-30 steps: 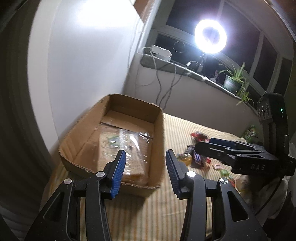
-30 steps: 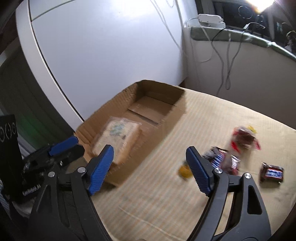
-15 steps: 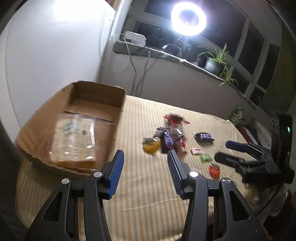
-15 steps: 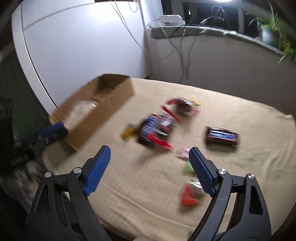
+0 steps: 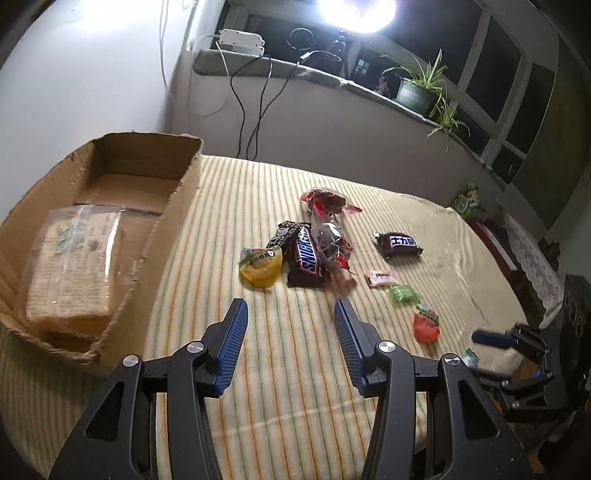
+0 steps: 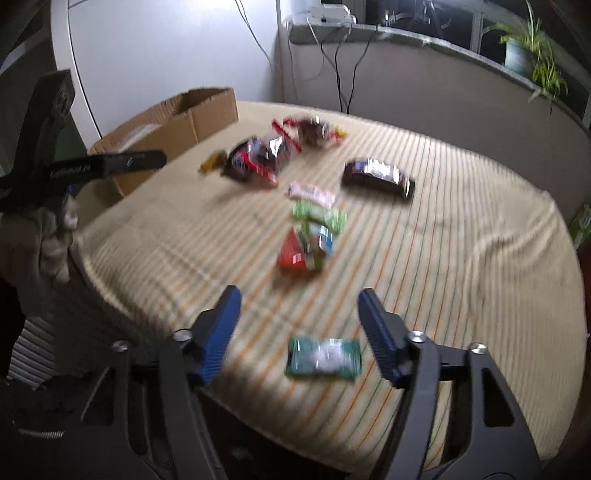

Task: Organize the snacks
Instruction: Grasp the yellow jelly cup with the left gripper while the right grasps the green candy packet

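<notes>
Left tool (image 5: 290,332) released, above cloth (image 5: 258,369) | right tool (image 6: 299,321) released, over green packet (image 6: 324,357)

I am working in a home, a lived-in room by a window; a striped cloth (image 5: 295,369) covers the table in front of me, and behind it runs a window ledge (image 5: 332,79) with a potted plant (image 5: 417,92) on it; above that ledge the panes are dark and a ring light (image 5: 356,11) glares. At the ledge's left end sits a white power strip (image 5: 242,37), its cables hanging below.
</notes>
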Motion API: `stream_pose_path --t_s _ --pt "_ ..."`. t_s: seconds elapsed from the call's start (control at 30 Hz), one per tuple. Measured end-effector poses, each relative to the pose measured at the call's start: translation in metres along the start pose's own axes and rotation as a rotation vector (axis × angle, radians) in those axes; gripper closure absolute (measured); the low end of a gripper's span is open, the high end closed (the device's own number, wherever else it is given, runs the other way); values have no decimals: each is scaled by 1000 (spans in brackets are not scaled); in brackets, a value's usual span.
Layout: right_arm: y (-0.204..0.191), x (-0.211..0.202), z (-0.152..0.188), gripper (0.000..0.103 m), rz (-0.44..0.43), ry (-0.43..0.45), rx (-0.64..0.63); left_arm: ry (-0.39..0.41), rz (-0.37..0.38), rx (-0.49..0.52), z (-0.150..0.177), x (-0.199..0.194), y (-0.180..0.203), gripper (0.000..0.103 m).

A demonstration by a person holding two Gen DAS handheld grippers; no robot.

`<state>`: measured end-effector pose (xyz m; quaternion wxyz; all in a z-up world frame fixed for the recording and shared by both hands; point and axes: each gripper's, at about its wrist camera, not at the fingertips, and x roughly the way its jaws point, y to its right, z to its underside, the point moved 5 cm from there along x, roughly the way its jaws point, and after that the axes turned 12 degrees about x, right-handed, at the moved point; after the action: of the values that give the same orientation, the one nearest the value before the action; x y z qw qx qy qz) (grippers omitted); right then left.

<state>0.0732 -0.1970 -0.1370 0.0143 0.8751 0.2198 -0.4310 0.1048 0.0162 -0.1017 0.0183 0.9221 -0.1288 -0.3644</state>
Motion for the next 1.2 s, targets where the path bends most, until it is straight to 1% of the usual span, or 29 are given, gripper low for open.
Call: stream_pose_path --t_s 0.03,0.13,0.2,0.3,0.4,0.47,0.5,0.53,0.57,0.6,0.77,0.83,0.87,0.93,0.97,1.13,1.2 --pt "2 1 6 43 -14 -12 8 -2 0 0 0 1 0 55" --pt "4 3 18 44 -23 -26 9 -10 -11 0 -1 7 -2 55" --pt "7 4 25 44 9 -20 8 -17 -14 -6 -2 10 -4 56" --pt "9 4 28 44 21 6 11 -27 -17 -1 -4 17 -5 56" --pt "14 9 28 45 61 26 -8 -41 -17 9 -5 25 -4 55" --pt "17 11 26 49 59 33 -18 -46 -18 10 -5 29 -3 55" --pt "18 12 24 57 66 35 -26 -46 -17 7 -6 30 -3 55" --pt "20 12 23 61 72 37 -28 -46 -16 4 -6 31 -4 55" --pt "22 12 21 63 67 36 -26 -46 -17 3 -6 31 -4 55" --pt "24 12 19 67 59 35 -20 -48 -20 1 -6 31 -4 56" --pt "28 11 18 66 40 35 -23 -42 -26 -1 -11 35 -6 56" --pt "29 9 19 58 38 44 -23 -44 -26 8 -12 37 -4 56" --pt "29 8 19 56 37 48 -25 -44 -30 12 -13 38 -3 56" --pt "31 5 19 49 50 56 -25 -43 -35 12 -15 40 -3 56" --pt "32 3 19 47 50 61 -20 -39 -41 9 -16 41 -4 56" --pt "44 -4 22 47 73 62 12 -45 -47 8 -17 47 -6 56" --pt "45 -2 24 47 62 53 21 -50 -50 8 -17 50 -7 56"
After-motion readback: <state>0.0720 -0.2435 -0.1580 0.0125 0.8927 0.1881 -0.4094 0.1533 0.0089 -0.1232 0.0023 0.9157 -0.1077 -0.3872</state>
